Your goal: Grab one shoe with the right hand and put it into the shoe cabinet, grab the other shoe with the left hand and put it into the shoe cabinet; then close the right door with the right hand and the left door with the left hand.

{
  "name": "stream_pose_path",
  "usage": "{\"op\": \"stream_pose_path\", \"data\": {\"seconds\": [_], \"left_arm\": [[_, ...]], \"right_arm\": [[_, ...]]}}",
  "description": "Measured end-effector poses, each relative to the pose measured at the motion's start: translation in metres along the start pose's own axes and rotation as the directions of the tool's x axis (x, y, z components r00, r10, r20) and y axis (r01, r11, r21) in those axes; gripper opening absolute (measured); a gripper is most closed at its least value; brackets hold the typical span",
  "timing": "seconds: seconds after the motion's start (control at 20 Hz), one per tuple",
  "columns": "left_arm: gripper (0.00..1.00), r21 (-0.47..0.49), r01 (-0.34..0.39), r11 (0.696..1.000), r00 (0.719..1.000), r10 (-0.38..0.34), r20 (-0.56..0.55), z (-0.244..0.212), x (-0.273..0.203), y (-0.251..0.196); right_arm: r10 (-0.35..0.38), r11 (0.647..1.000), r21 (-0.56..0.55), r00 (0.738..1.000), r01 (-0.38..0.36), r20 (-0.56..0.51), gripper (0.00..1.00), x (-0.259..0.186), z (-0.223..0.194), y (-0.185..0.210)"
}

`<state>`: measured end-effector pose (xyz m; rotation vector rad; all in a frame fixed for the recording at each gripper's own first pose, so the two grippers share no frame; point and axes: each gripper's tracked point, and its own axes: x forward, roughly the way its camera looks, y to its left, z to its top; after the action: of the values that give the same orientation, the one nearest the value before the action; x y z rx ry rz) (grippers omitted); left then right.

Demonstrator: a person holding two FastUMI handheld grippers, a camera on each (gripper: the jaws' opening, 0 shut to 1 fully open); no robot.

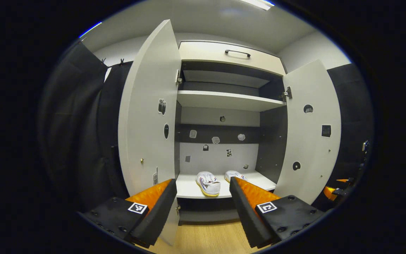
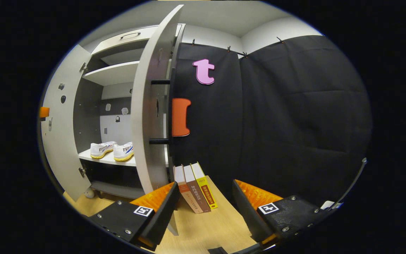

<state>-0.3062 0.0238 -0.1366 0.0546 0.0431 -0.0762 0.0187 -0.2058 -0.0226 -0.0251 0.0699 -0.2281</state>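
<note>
- Both shoes sit side by side on the low shelf (image 1: 189, 188) inside the shoe cabinet (image 1: 229, 53): one shoe (image 1: 208, 183) to the left and nearer the front edge, the other shoe (image 1: 234, 174) just right of it and a little farther back.
- The shoe-placing steps look done; what remains is closing the doors.
- The left gripper (image 1: 200, 206) hangs in front of the open cabinet, its jaws spread apart with nothing between them.
- The right gripper (image 2: 204, 210) is also released and empty, pointed past the outer side of the right door (image 2: 150, 116) toward the black cloth wall.
- The left door (image 1: 150, 116) and the right door both stand wide open.
- The doors are stiff, flat panels on hinges; they will likely swing easily with a light push.
- The right door carries a black bar handle (image 2: 160, 111) on its outer face; pushing on the panel near its free edge should serve better than pinching.
- Three books (image 2: 196, 188) lean on the floor just beside the right door, so its swing needs watching.
</note>
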Motion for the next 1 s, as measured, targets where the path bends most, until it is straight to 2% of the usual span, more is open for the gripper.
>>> {"op": "stream_pose_path", "data": {"seconds": [0.25,0.35,0.4,0.5,0.65,1.0], "left_arm": [[0.99,-0.005,-0.003,1.000,1.000,0.003,0.024,0.010,-0.020,0.012],[0.95,-0.015,-0.020,1.000,0.999,0.020,0.032,0.013,-0.024,0.020],[0.99,-0.022,-0.030,0.999,0.999,0.031,0.032,0.014,-0.025,0.024],[0.97,-0.039,-0.046,0.998,0.998,0.047,0.033,0.015,-0.029,0.031],[0.99,-0.057,-0.063,0.996,0.997,0.065,0.038,0.017,-0.033,0.040],[0.96,-0.059,-0.108,0.992,0.994,0.110,0.028,0.012,-0.040,0.063]], "right_arm": [[0.046,0.999,0.000,0.999,-0.046,-0.004,0.93,0.028,-0.004,0.011],[0.061,0.998,0.000,0.998,-0.061,-0.001,0.92,0.027,-0.001,0.012],[0.071,0.997,-0.001,0.997,-0.071,-0.001,0.91,0.027,-0.001,0.015],[0.097,0.995,-0.024,0.995,-0.097,0.001,0.90,0.028,0.001,0.021],[0.149,0.988,-0.049,0.989,-0.149,0.001,0.89,0.024,0.002,0.045],[0.288,0.958,-0.007,0.958,-0.288,-0.011,0.89,0.027,0.000,0.109]]}}
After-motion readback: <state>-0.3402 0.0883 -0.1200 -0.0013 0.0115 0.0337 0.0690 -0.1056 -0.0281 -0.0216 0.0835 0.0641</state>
